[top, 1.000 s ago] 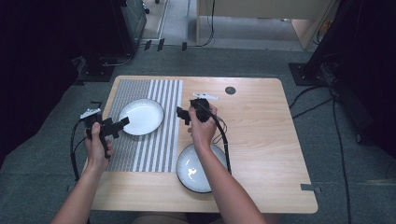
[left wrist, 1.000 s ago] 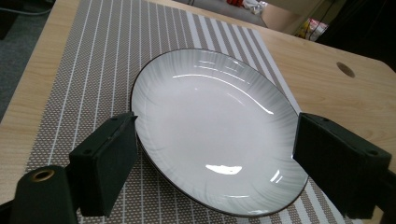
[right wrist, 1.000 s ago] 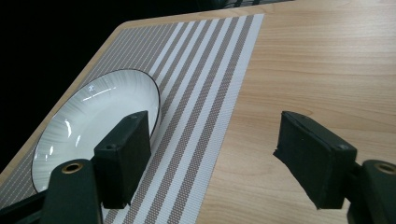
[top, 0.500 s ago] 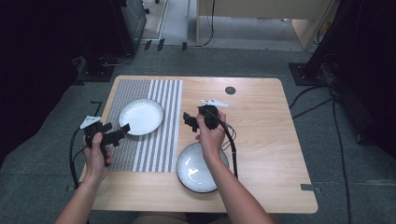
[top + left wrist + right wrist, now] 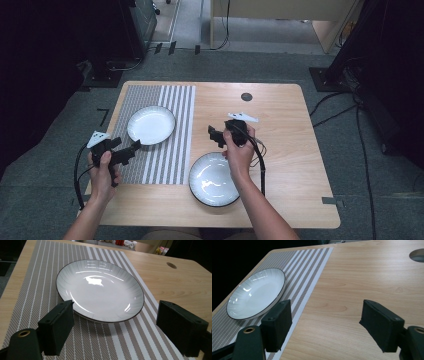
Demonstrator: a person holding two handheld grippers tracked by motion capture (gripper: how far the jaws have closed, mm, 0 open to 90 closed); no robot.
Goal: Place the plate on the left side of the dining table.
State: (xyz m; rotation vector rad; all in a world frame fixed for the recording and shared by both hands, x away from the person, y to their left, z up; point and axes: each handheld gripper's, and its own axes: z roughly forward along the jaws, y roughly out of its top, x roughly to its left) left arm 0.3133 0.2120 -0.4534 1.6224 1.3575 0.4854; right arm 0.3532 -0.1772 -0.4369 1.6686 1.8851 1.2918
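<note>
Now, left gripper (image 5: 131, 149): jaws wide apart, holding nothing; they sit low over the mat just short of the white plate's near rim, not touching it.
Right gripper (image 5: 214, 136): jaws spread wide and empty, above bare wood between the mat's right edge and the table's middle.
White plate (image 5: 100, 290): round, shallow, glossy, thin dark rim, fine ribbing; lying flat on the striped mat.
Grey bowl (image 5: 214, 179): round, shiny, ribbed inside; on bare wood near the table's front edge, just under the right hand (image 5: 239, 150).
Placemat (image 5: 172, 145): woven, grey with white stripes, rectangular, covering the table's left part.
Table (image 5: 285, 145): pale wood grain, rounded corners, 1 round dark hole (image 5: 246, 96) near the far edge.
Open room: the right half of the table is bare wood.
</note>
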